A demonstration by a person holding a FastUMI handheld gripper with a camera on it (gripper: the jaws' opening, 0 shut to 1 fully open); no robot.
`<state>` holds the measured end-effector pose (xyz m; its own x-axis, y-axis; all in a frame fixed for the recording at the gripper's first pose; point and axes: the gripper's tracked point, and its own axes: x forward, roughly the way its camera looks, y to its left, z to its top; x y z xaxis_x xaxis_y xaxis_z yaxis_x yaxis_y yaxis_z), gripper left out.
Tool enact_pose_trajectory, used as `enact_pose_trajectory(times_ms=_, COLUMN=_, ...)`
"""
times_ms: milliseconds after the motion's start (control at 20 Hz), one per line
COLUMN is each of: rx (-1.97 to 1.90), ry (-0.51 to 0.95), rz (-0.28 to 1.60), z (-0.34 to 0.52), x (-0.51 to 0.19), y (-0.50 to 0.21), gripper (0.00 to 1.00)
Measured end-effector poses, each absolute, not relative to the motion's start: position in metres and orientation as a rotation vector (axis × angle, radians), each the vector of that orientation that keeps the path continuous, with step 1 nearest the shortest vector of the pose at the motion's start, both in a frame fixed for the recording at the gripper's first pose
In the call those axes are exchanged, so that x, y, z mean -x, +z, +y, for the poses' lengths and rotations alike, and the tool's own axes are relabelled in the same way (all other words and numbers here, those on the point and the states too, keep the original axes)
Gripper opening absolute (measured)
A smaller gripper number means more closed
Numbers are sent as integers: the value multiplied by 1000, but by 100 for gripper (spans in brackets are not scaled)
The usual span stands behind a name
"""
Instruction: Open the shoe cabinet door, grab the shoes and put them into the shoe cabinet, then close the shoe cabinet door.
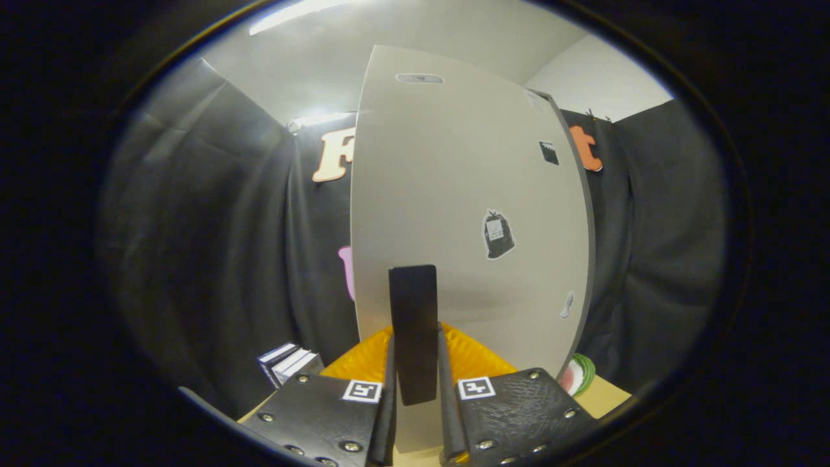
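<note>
The shoe cabinet door is a pale flat panel with a few small stickers, standing upright just ahead of me. Its grey right edge shows its thickness. A black vertical handle is fixed low on the door. My gripper is shut on this handle, with one finger pressed against each side. The cabinet's inside is hidden behind the panel.
An orange ribbed object lies low behind the fingers, at the foot of the door. A small stack of books stands to the left. A watermelon-patterned item rests on the light wooden surface to the right. Black cloth walls surround the booth.
</note>
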<state>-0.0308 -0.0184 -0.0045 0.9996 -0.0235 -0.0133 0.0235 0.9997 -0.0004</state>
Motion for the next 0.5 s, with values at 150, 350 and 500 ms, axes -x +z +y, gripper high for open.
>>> enact_pose_trajectory(times_ms=150, rx=2, ry=5, rz=17, z=-28, x=48, y=-3, gripper=24)
enact_pose_trajectory(times_ms=350, rx=26, ry=50, rz=26, z=-44, x=72, y=-2, gripper=24)
enact_pose_trajectory(times_ms=500, rx=31, ry=66, rz=25, z=-64, x=93, y=1, gripper=24)
